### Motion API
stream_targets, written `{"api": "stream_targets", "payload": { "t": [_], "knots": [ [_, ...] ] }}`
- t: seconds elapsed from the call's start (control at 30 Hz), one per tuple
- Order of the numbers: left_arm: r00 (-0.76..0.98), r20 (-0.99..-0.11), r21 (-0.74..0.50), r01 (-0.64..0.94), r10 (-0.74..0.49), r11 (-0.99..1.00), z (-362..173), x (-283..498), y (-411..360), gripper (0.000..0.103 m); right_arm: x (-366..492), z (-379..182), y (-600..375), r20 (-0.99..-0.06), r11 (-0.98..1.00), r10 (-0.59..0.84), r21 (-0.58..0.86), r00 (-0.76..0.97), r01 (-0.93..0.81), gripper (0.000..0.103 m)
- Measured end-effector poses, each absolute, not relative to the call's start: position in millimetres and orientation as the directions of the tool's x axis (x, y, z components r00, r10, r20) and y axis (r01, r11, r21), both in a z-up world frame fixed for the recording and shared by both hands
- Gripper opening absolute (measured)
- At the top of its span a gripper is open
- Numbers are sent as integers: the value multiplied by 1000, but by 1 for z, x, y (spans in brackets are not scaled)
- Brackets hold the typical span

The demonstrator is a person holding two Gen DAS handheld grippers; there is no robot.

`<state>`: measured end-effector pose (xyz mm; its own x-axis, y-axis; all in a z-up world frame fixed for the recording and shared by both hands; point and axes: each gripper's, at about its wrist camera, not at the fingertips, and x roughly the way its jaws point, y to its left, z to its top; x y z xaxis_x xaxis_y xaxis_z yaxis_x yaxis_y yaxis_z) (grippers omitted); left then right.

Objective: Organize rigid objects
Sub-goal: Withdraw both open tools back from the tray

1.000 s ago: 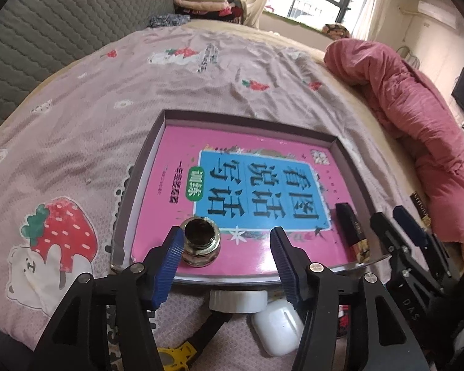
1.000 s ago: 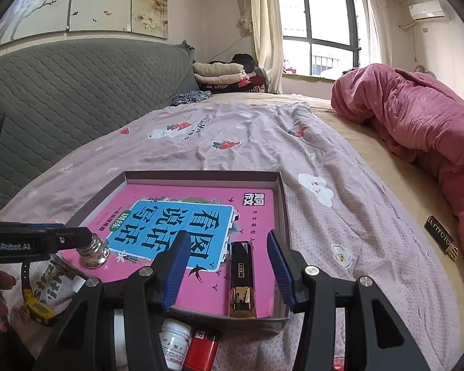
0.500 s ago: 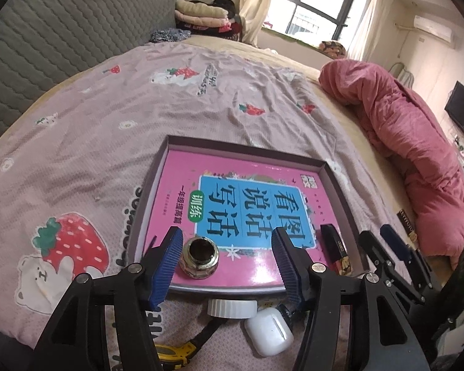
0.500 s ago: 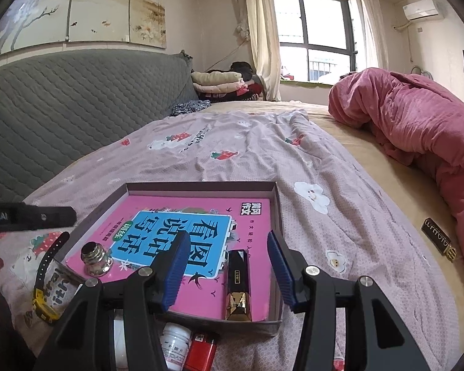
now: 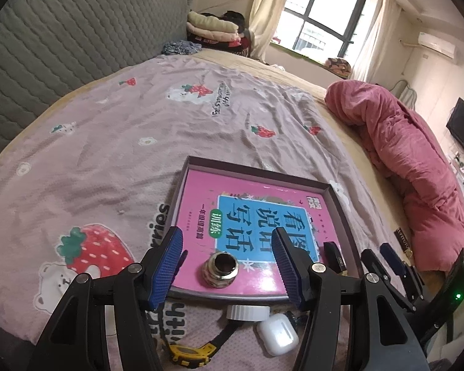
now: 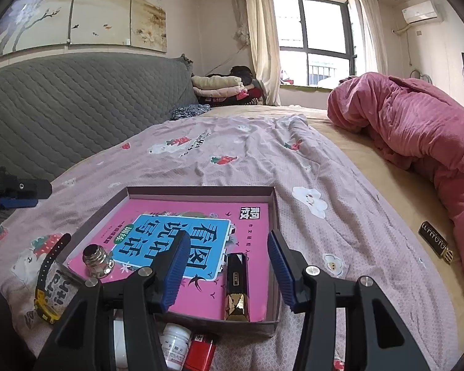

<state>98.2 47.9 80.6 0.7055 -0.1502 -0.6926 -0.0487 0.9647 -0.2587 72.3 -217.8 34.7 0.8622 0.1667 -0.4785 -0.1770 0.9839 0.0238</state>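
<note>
Left gripper point(image 5: 227, 264) and right gripper point(image 6: 229, 269), both wide open and empty, above the shallow box point(image 6: 275, 204); metal threaded fitting point(image 5: 221, 270) and black-gold lipstick point(image 6: 237, 287) lie inside on the pink book point(image 6: 250, 216); next, descend squarely onto the white earbud case point(image 5: 277, 337) outside the near wall.

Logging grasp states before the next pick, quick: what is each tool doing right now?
Left tool: open, holding nothing, above the metal fitting.
Right tool: open, holding nothing, above the black-and-gold case.
</note>
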Motion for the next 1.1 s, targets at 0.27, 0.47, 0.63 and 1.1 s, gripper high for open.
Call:
{"api": "stream_targets", "payload": {
  "t": [0.27, 0.47, 0.63, 1.1],
  "knots": [
    [699, -700, -227, -27, -144, 974, 76, 87, 46, 61, 60, 36, -219, -480, 986, 146, 3, 865, -165, 52],
    [690, -709, -218, -18, -145, 976, 71, 74, 48, 61, 42, 39, -217, -482, 988, 121, -24, 868, -151, 52],
    [694, -706, -210, -12, -143, 978, 73, 63, 52, 61, 31, 38, -215, -495, 990, 101, -40, 863, -139, 52],
    [684, -710, -231, -7, -164, 973, 70, 43, 67, 61, 6, 30, -214, -549, 992, 53, -66, 834, -106, 52]
  ]
}}
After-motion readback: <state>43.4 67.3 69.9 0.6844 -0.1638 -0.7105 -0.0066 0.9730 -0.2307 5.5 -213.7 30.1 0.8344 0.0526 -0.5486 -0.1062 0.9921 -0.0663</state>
